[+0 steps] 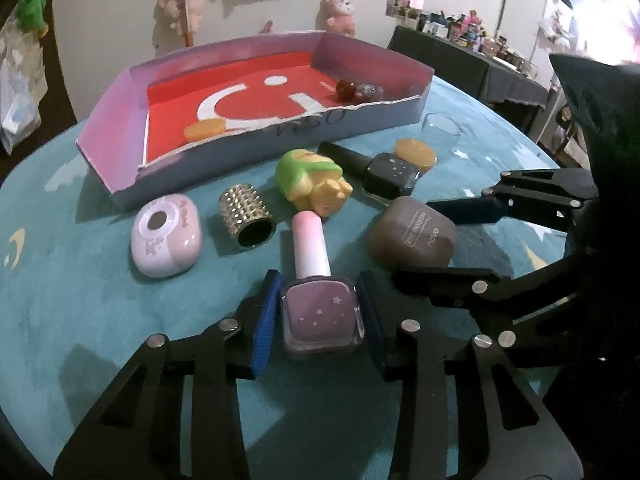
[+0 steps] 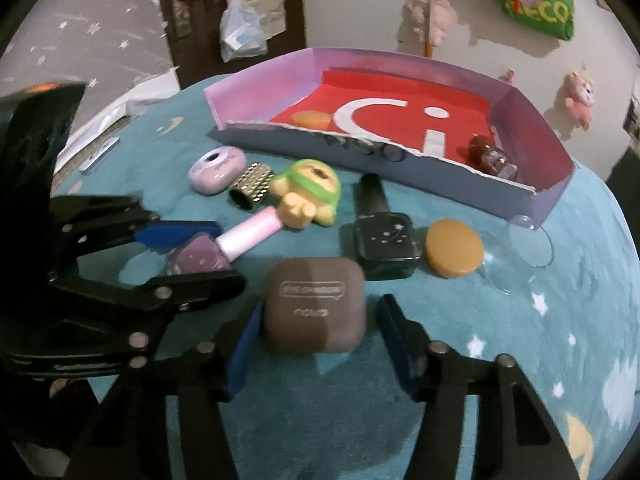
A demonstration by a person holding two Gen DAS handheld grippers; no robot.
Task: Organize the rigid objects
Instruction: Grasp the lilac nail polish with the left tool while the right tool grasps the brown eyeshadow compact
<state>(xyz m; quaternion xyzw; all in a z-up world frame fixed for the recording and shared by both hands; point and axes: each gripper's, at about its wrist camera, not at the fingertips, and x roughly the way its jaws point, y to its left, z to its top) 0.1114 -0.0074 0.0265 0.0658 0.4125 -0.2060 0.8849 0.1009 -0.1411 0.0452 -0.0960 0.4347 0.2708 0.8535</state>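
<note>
- The pink polish bottle (image 1: 322,316) lies flat on the desk (image 1: 80,300), its square body right between the pads of the left claw (image 1: 320,322). Its long axis runs straight ahead of that claw, white cap pointing toward the box (image 1: 280,136).
- Left claw: narrowed around the bottle body, pads at or nearly on both sides; full contact I cannot confirm.
- The brown eyeshadow case (image 2: 316,304) sits squarely between the right claw (image 2: 316,340) pads, slightly ahead.
- Right claw: still apart, a visible gap on each side of the case; nothing held.
- The box lies beyond both claws, past the clutter.
</note>
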